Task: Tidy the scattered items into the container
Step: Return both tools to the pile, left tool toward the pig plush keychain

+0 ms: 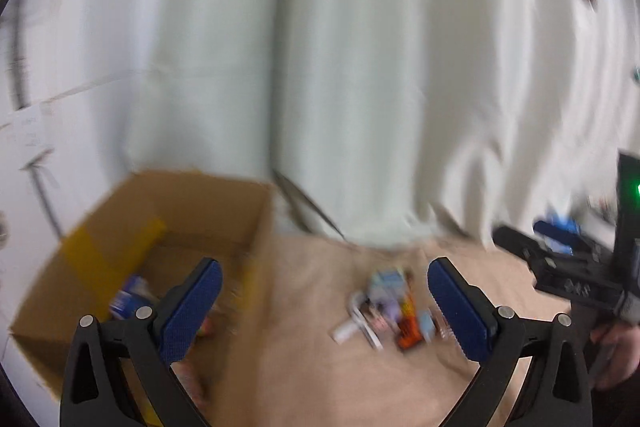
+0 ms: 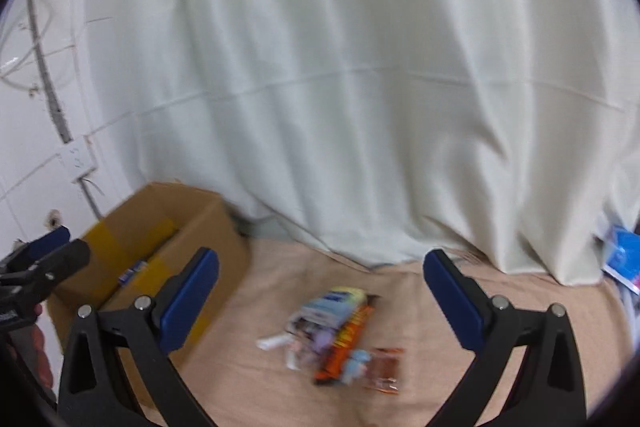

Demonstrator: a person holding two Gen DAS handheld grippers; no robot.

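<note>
We judge a fetching step: both tongs stand empty. Our left gripper (image 1: 324, 301), jaws wide, hangs over the cardboard box's (image 1: 256, 227) right wall; the pile of small packets (image 1: 388, 311) lies between its fingers, beyond them. Our right gripper (image 2: 320, 301), equally wide, frames that pile (image 2: 340, 335), touching nothing. Next: descend, close on one packet.

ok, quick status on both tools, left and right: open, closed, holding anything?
Left tool: open, holding nothing, above the edge of the cardboard box.
Right tool: open, holding nothing, above the pile of snack packets.
</note>
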